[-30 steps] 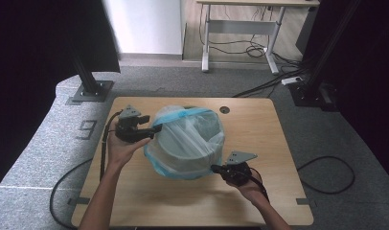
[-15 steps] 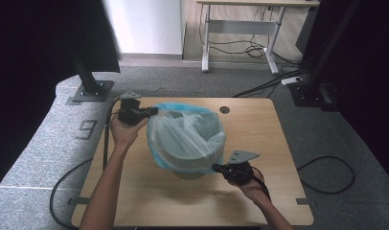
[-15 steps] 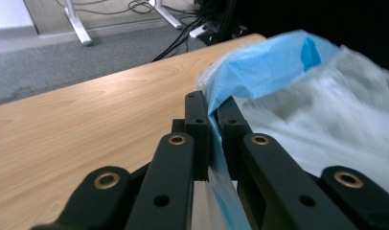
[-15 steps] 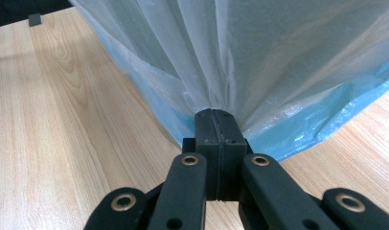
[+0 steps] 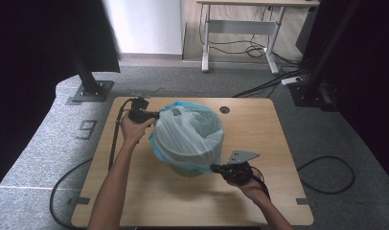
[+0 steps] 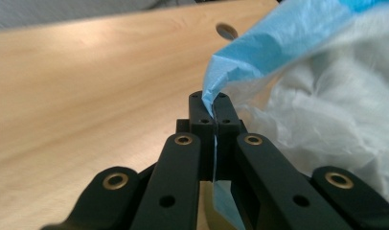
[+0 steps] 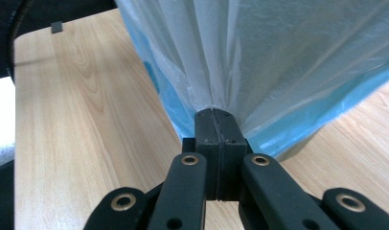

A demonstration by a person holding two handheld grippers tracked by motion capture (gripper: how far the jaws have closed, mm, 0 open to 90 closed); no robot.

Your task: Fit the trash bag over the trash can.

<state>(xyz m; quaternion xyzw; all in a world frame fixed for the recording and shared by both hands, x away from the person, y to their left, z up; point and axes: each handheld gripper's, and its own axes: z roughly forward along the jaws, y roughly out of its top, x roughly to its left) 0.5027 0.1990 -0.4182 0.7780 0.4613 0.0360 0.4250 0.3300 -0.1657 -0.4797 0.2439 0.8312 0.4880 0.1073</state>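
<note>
A pale bin (image 5: 185,165) stands mid-table, draped in a blue and white plastic bag (image 5: 190,134). My left gripper (image 5: 156,115) is at the bag's far left edge; its jaws have just closed and now pinch the blue bag rim (image 6: 231,67), as the left gripper view shows. My right gripper (image 5: 213,167) sits at the bag's near right side, shut on a gathered fold of the bag (image 7: 259,62). The bag is stretched between the two grips and hides most of the bin.
The wooden table (image 5: 135,201) has a round cable hole (image 5: 224,109) behind the bin. Cables trail from both grippers over the table's left and right sides. Grey carpet, black stand bases and a desk lie beyond the far edge.
My left gripper has moved away from me along the bag's left side to its far left edge and shut on the rim. The right gripper has kept its place and grip.
</note>
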